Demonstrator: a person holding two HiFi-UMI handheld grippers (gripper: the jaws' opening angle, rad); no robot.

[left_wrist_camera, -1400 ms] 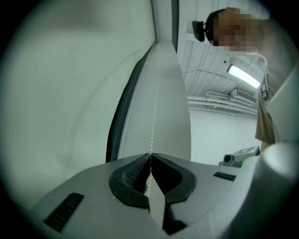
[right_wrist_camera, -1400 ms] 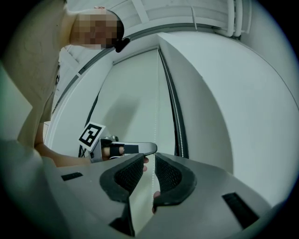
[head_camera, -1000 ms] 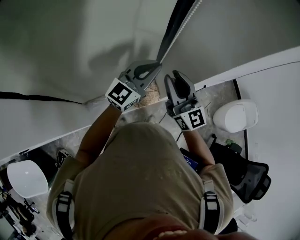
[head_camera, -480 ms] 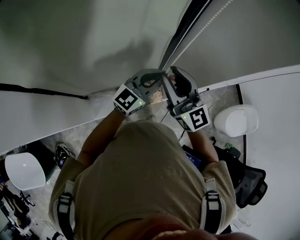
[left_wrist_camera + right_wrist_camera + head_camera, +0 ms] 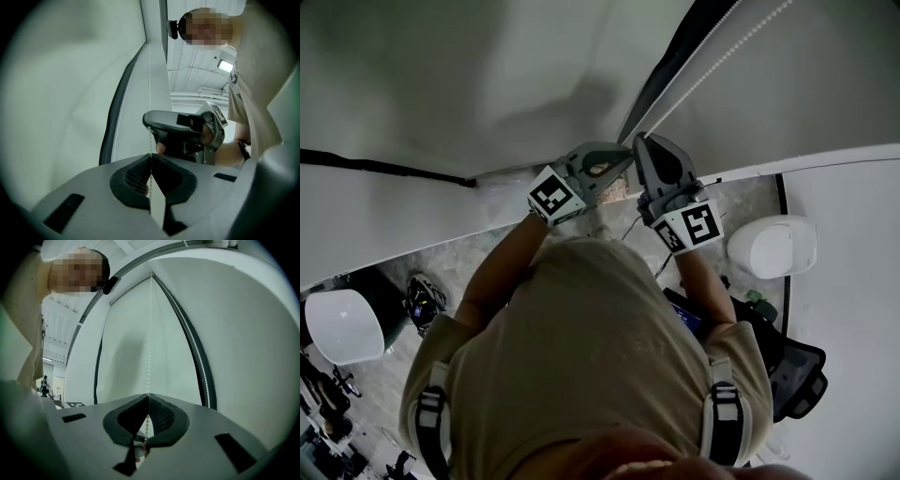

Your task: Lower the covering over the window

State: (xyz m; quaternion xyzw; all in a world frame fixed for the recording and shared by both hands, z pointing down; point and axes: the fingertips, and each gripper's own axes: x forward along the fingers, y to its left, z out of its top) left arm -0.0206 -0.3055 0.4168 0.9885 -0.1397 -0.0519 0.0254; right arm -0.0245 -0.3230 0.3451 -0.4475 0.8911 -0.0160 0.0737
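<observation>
The 2 grippers are both on the bead chain (image 5: 150, 333) that hangs beside the roller blind (image 5: 124, 329). The left gripper (image 5: 151, 158) has its fingers pinched shut on the chain. The right gripper (image 5: 148, 397), just above it on the same strand, has just been closing its fingers and now clamps the chain as well. The pull looks under way, likely hand over hand. No view shows how low the blind's bottom edge hangs, so I cannot tell how much lowering is left.
</observation>
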